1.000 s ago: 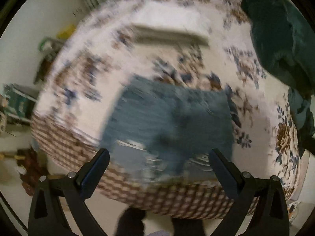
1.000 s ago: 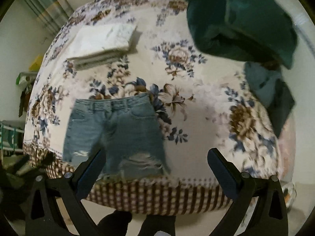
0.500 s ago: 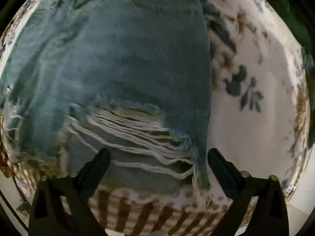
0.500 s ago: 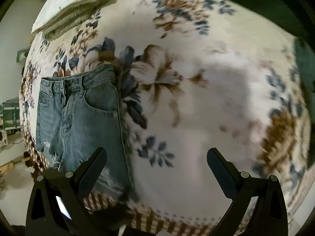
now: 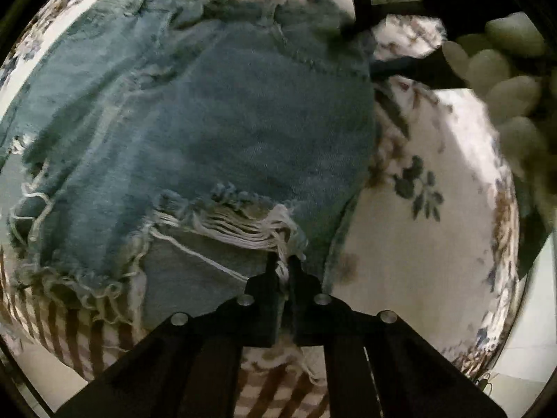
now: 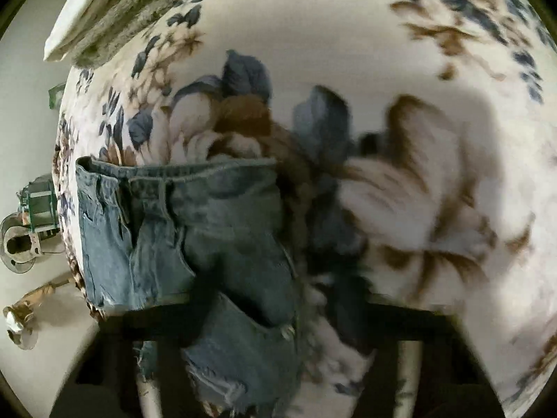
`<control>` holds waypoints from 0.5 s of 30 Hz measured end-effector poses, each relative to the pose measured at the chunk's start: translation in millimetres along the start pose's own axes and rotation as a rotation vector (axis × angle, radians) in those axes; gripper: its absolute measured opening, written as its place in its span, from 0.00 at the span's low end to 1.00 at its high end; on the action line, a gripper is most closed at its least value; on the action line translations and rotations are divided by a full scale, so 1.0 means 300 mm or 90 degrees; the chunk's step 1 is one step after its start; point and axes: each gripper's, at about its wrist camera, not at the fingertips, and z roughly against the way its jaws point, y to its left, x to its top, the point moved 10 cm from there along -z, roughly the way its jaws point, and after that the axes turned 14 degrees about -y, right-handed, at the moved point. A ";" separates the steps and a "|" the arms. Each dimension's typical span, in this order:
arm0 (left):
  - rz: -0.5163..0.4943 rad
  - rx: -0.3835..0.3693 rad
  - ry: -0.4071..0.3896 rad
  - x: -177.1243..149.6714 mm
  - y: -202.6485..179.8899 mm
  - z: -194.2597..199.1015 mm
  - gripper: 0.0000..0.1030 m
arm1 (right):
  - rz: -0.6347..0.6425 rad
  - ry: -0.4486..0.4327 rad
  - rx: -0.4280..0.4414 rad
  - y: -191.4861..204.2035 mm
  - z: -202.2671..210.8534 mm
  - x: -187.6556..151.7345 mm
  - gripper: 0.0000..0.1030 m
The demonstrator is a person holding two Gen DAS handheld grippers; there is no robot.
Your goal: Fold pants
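Frayed blue denim shorts [image 5: 216,115] lie flat on a floral bedspread [image 5: 424,244], hem at the bed's near edge. My left gripper [image 5: 283,261] is shut on the frayed white threads at the right leg's hem. In the right wrist view the shorts [image 6: 195,237] fill the lower left, waistband away from me. My right gripper's own fingers are dark and blurred at the bottom of that view, so its state is unclear. In the left wrist view the right gripper [image 5: 400,28] and a gloved hand [image 5: 501,69] hover by the shorts' far right corner.
A folded pale blanket [image 6: 104,10] lies on the bed at the far left. The bed's checked skirt [image 5: 62,320] hangs below the hem. Clutter stands on the floor to the left [image 6: 31,223].
My left gripper closed on the hem threads; it was open half a second ago. My right gripper moved down and close to the shorts' waistband side.
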 end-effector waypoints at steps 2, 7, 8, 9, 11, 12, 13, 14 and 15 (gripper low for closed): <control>0.007 -0.010 -0.019 0.029 0.037 0.082 0.02 | 0.007 -0.017 -0.011 0.017 0.012 0.008 0.09; 0.048 -0.031 -0.080 0.115 0.233 0.321 0.02 | 0.016 -0.080 -0.017 0.129 0.155 0.018 0.08; 0.069 -0.039 -0.095 0.147 0.295 0.397 0.02 | 0.017 -0.092 -0.012 0.170 0.195 0.020 0.08; 0.082 -0.041 -0.106 0.161 0.340 0.422 0.02 | 0.021 -0.106 -0.006 0.224 0.234 0.022 0.08; 0.108 -0.046 -0.132 0.198 0.402 0.493 0.02 | 0.025 -0.123 0.002 0.320 0.287 0.024 0.07; 0.128 -0.046 -0.148 0.219 0.465 0.542 0.02 | 0.033 -0.133 0.007 0.393 0.307 0.025 0.07; 0.145 -0.044 -0.158 0.233 0.513 0.566 0.02 | 0.039 -0.141 0.009 0.443 0.319 0.025 0.07; 0.163 -0.040 -0.166 0.250 0.578 0.604 0.02 | 0.047 -0.151 0.010 0.518 0.327 0.025 0.07; 0.186 -0.028 -0.174 0.253 0.663 0.628 0.02 | 0.058 -0.155 0.012 0.579 0.330 0.021 0.07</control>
